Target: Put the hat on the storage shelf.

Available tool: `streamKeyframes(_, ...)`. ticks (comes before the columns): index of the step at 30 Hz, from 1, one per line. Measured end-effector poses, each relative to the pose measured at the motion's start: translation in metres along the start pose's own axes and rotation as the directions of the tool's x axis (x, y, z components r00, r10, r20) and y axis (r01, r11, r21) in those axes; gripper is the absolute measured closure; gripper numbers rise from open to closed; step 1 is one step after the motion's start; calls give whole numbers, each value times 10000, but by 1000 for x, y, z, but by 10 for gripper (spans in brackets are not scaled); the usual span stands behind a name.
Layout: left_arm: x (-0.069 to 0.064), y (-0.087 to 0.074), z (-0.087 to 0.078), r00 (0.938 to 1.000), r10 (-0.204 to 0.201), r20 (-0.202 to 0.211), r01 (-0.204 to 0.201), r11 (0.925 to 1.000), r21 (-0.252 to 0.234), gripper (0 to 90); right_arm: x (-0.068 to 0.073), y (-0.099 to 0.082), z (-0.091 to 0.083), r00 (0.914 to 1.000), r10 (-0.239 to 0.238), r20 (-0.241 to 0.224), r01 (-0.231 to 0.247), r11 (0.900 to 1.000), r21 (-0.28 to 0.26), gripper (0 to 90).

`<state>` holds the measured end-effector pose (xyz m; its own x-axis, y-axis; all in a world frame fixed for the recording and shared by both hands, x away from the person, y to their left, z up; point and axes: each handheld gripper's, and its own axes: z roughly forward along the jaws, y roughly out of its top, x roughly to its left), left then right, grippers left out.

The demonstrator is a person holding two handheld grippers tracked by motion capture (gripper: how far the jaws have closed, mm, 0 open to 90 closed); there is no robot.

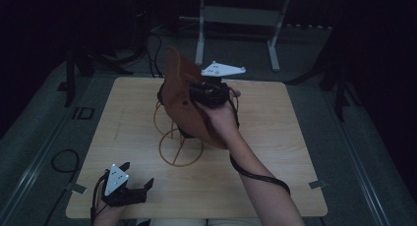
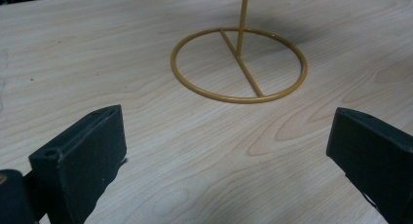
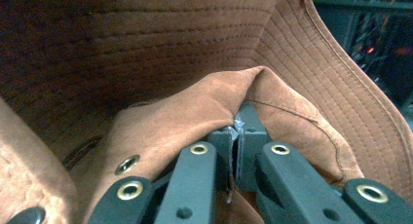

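The high view is dim, its edges sinking into near black, and only the table catches soft light. Both gripper views are brighter; the stand casts a faint shadow, without glare.

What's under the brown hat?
Under the hat, held up by the right gripper, stands a yellow wire stand; its ring base rests on the table. The hat covers the stand's top, so contact there can't be judged.
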<state>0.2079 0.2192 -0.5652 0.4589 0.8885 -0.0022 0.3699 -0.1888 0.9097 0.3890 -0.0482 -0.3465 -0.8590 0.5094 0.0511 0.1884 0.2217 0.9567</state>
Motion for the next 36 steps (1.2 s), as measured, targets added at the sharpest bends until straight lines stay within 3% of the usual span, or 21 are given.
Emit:
streamKeyframes(2, 1, 0, -1, 9999, -102, 82, 102, 9999, -70, 18, 3, -4, 8, 9998, -45, -180, 48, 9998, 185, 839)
streamKeyframes(8, 5, -2, 1, 9990, -404, 187, 405, 9992, -47, 18, 8, -15, 22, 9984, -79, -563, 119, 9974, 711, 383)
streamKeyframes(10, 5, -2, 1, 9991, -397, 167, 397, 9992, -27, 17, 10, -17, 23, 9978, -244, -618, 283, 9977, 618, 335)
streamKeyframes(14, 4, -2, 1, 9991, -425, 88, 426, 9991, -83, 17, 25, -20, 26, 9926, -1202, -168, 1211, 9902, 696, 205)
streamKeyframes(16, 4, -2, 2, 9992, -389, 71, 390, 9992, -37, 18, 35, -22, 27, 9809, -1938, 157, 1920, 9781, 807, 154)
streamKeyframes(17, 4, -3, 2, 9993, -361, 28, 361, 9993, -29, 18, 41, -25, 28, 9670, -2521, 360, 2479, 9643, 934, 146)
streamKeyframes(20, 3, -3, 3, 9991, -425, 37, 425, 9991, -12, 17, 50, -31, 31, 9370, -3359, 955, 3265, 9397, 1018, 145)
streamKeyframes(23, 3, -4, 3, 9991, -413, -2, 413, 9991, -44, 18, 52, -33, 31, 9263, -3615, 1060, 3515, 9306, 1021, 147)
streamKeyframes(29, 5, -6, 4, 9985, -553, -48, 553, 9985, -22, 17, 44, -26, 20, 9488, -3099, 617, 3043, 9487, 860, 146)
streamKeyframes(32, 5, -6, 5, 9988, -490, 8, 490, 9988, -13, 17, 38, -24, 10, 9451, -3203, 639, 3166, 9465, 618, 148)
streamKeyframes(36, 3, -5, 5, 9990, -439, 22, 439, 9990, -56, 18, 29, -21, -6, 9557, -2904, 482, 2877, 9561, 553, 147)
